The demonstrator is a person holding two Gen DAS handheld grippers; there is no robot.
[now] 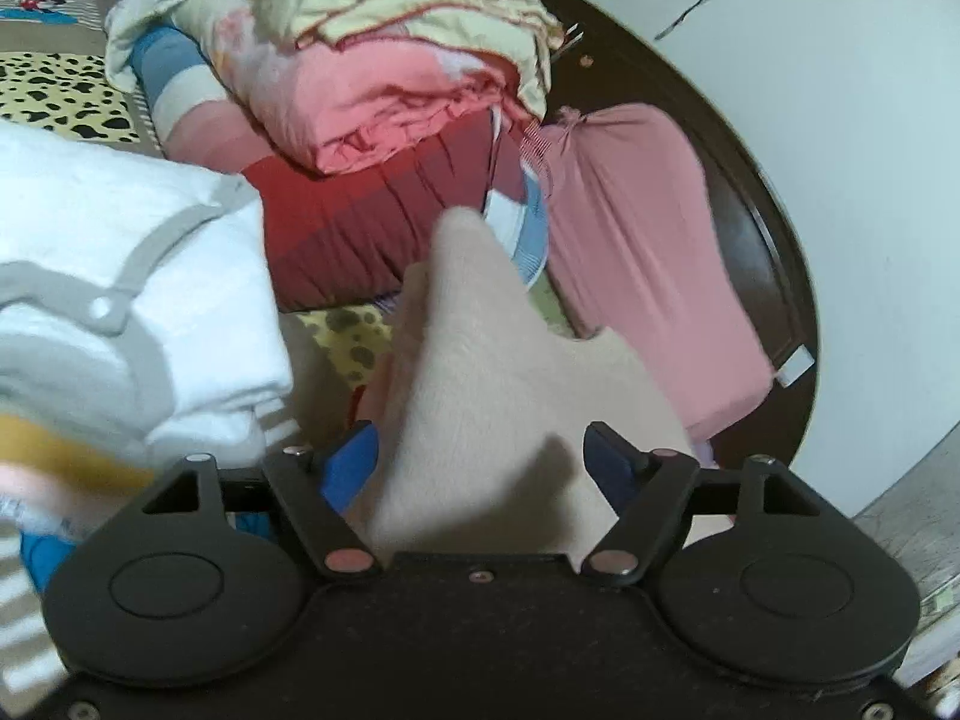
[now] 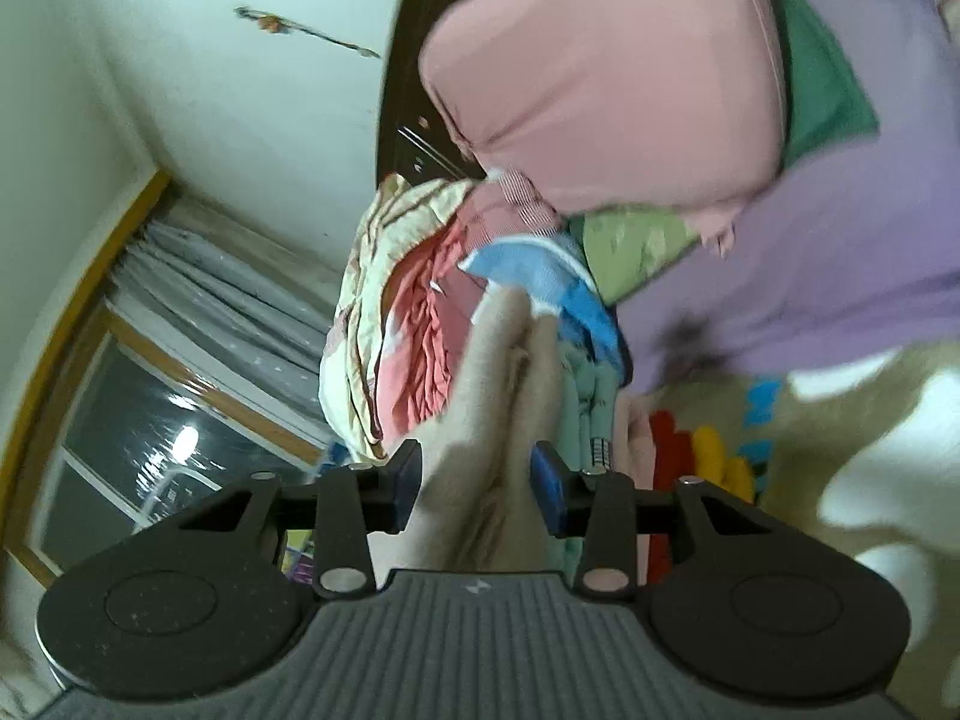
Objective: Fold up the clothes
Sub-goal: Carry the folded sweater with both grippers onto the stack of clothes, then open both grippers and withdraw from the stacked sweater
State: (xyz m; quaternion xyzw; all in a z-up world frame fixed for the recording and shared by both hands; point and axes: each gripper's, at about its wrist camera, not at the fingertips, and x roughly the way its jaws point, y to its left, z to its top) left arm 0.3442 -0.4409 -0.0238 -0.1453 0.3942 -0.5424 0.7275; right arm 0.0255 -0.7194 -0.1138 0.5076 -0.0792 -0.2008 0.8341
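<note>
Left gripper [image 1: 480,468] spread wide around beige garment [image 1: 510,372], lower centre; right gripper [image 2: 477,486] clamped on it. Could slide free, bunching the fold.

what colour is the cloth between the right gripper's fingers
Pale beige cloth, fuzzy-looking, with no pattern visible; the right wrist view shows it best.

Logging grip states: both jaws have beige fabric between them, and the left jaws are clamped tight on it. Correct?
Not quite. In the left wrist view the left gripper stands open, its jaws wide of the beige fabric between them.
</note>
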